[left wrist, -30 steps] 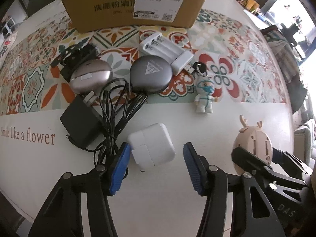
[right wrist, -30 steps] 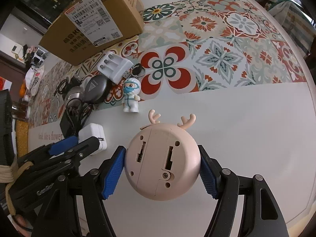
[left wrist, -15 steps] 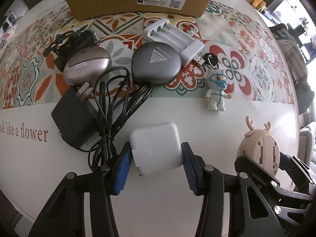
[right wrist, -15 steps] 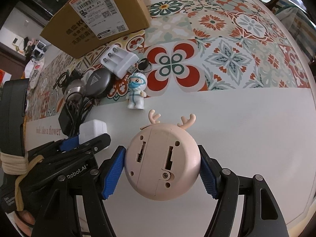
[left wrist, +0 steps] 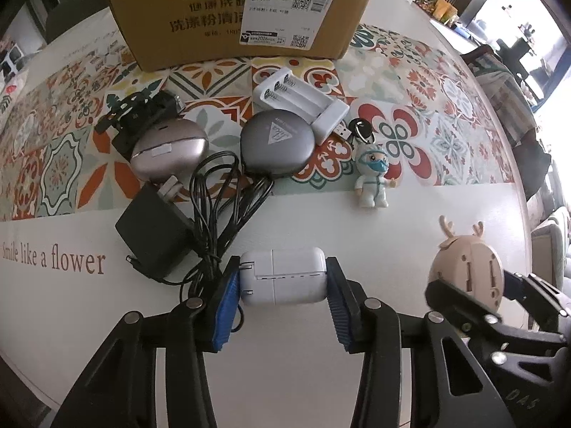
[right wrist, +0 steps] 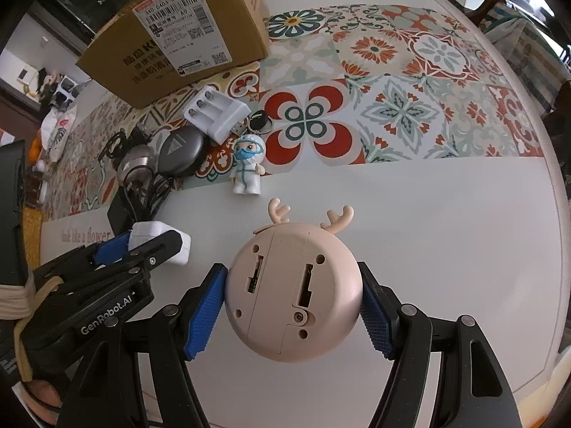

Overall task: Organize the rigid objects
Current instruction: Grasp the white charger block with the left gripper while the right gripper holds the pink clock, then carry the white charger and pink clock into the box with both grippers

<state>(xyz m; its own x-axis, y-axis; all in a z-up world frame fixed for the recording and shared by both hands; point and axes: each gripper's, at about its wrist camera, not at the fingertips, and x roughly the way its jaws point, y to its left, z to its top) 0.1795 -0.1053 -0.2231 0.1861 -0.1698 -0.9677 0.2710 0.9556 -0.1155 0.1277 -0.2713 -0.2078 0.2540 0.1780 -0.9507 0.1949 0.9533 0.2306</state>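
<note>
Left wrist view: your left gripper [left wrist: 282, 299] had its jaws closing on the white power adapter [left wrist: 283, 281], which lay on the white table [left wrist: 321, 374] with both blue pads at its sides and its prongs toward the left pad. Beyond it this view showed a black power brick [left wrist: 153, 239] with a tangled black cable [left wrist: 217, 214], a bronze oval case [left wrist: 169, 149], a grey round case [left wrist: 278, 146], a white battery charger [left wrist: 303, 101], a small masked figurine [left wrist: 373, 180] and a cardboard box [left wrist: 235, 14]; the pink antlered round gadget [left wrist: 467, 271] appeared only edge-on at the right. Right wrist view: here you saw that gadget's [right wrist: 291, 292] flat back in full, with two slots and a screw, clamped between the pads of your right gripper [right wrist: 291, 306] just over the table. The left gripper [right wrist: 142, 249] appeared from the side, the adapter [right wrist: 157, 235] largely hidden behind its finger.
</note>
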